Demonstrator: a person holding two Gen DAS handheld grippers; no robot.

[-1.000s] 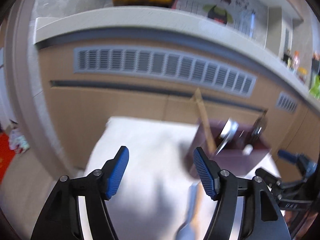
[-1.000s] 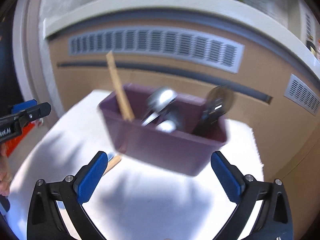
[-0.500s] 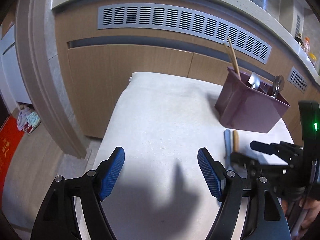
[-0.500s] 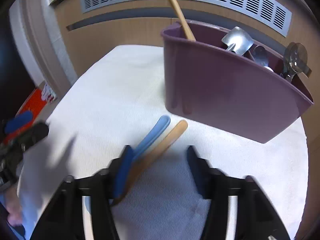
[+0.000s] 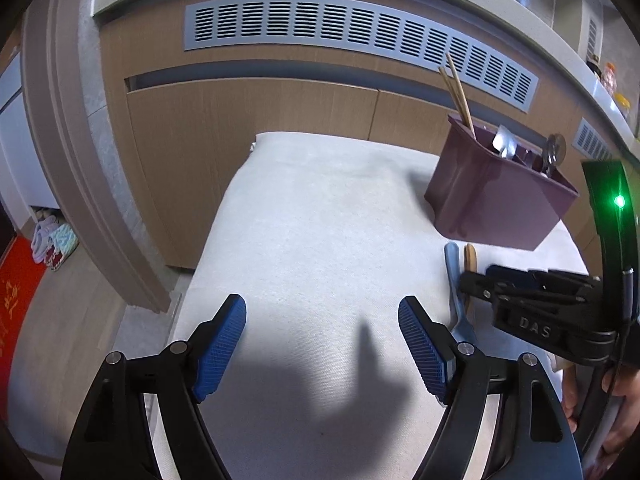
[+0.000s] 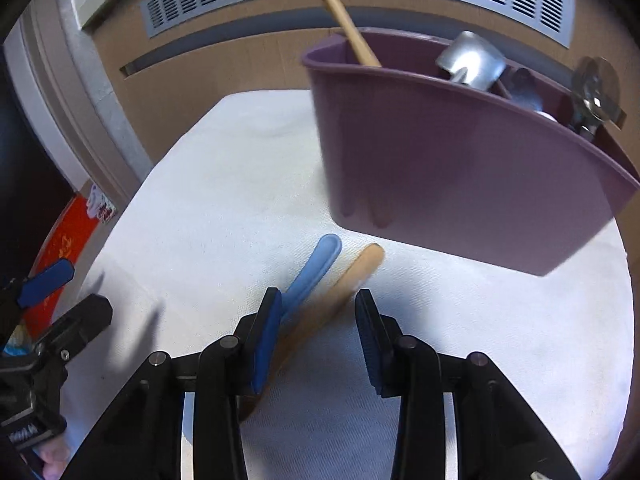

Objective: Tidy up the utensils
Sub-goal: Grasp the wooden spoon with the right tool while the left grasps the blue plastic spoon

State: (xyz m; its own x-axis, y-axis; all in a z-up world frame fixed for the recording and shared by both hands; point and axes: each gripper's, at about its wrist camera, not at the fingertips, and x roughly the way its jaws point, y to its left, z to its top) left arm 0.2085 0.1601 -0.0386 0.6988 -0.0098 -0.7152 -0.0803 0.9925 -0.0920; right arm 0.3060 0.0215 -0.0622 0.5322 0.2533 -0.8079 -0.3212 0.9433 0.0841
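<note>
Straddling wooden handle (image 6: 352,280), right gripper (image 6: 316,334), perhaps gripping

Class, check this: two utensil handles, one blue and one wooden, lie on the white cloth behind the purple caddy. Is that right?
Not quite. The right wrist view shows the blue handle and wooden handle lying in front of the purple caddy, on the near side of the white cloth.

The only lettering I can read is "DAS", raised on the black body of my right gripper (image 5: 476,276). The gold characters on the red mat (image 5: 16,300) are too blurred for me to make out.
</note>
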